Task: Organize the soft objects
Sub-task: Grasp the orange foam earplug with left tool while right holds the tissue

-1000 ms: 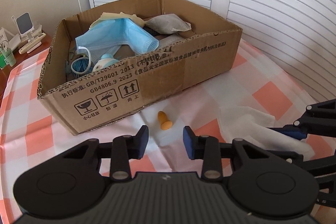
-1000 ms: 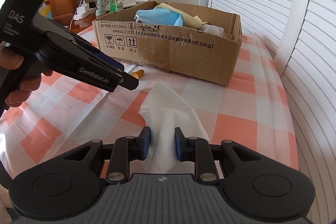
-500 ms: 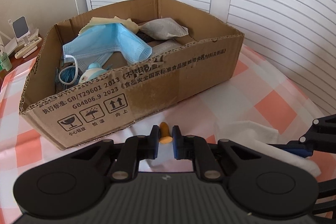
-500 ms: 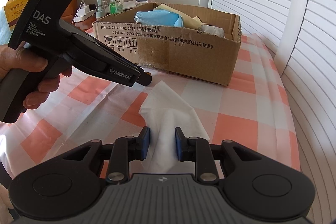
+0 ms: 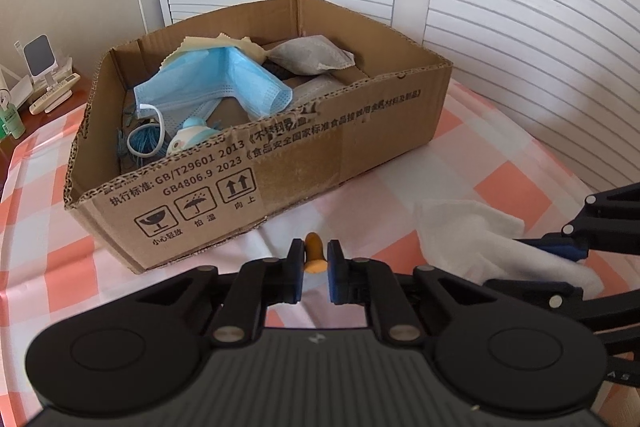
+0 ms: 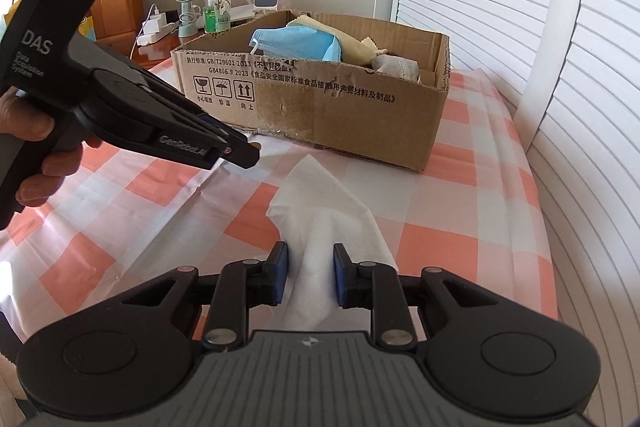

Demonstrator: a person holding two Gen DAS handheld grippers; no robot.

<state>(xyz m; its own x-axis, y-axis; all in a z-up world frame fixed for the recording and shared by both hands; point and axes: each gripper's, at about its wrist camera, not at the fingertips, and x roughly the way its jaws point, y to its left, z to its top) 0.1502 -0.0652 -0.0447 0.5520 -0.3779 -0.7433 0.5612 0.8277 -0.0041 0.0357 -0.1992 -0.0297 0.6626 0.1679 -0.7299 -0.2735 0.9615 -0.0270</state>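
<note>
My left gripper (image 5: 313, 259) is shut on a small orange earplug (image 5: 313, 255) and holds it just in front of the cardboard box (image 5: 360, 131). The box holds a blue face mask (image 5: 224, 83), a grey pouch (image 5: 312, 57), a beige cloth and other small items. My right gripper (image 6: 310, 273) straddles a bunched white tissue (image 6: 324, 211) lying on the checked tablecloth; its pads stand a little apart from the tissue. The left gripper also shows in the right wrist view (image 6: 240, 151), and the box does too (image 6: 340, 99).
A side table at the back left carries a small fan (image 6: 185, 1), bottles (image 6: 212, 15) and chargers. White louvred doors (image 5: 520, 27) stand behind and to the right of the box. The tablecloth (image 6: 460, 227) has orange and white checks.
My left gripper moved forward, shut on the earplug and lifted it toward the box. My right gripper stayed around the tissue, and its jaws widened slightly.
</note>
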